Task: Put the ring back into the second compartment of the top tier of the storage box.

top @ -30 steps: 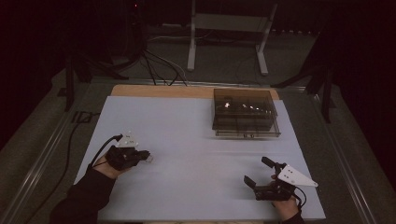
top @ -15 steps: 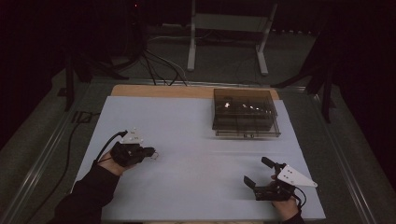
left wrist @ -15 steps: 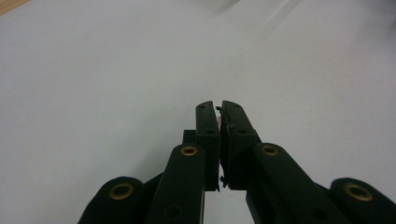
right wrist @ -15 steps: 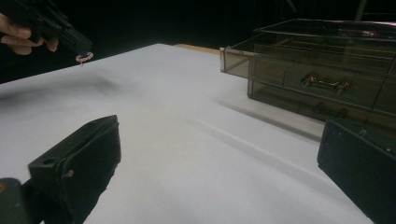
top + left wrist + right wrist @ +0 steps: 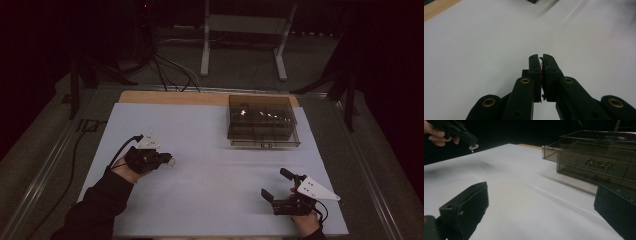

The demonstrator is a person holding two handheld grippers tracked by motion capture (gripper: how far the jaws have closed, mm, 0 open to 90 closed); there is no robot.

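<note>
2 grippers: left gripper (image 5: 167, 160) pinches a small ring (image 5: 473, 146); right gripper (image 5: 276, 184) gapes.

Drawer box (image 5: 262, 121) at table's (image 5: 210, 200) far right

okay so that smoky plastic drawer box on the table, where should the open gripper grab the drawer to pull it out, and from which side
Grip the small metal handle on the drawer front of the drawer box, coming from the person's side, level with the table. The handle faces that way and stands out from the flat front, so it looks like the part to pinch. The right gripper is open and nearer.
</note>
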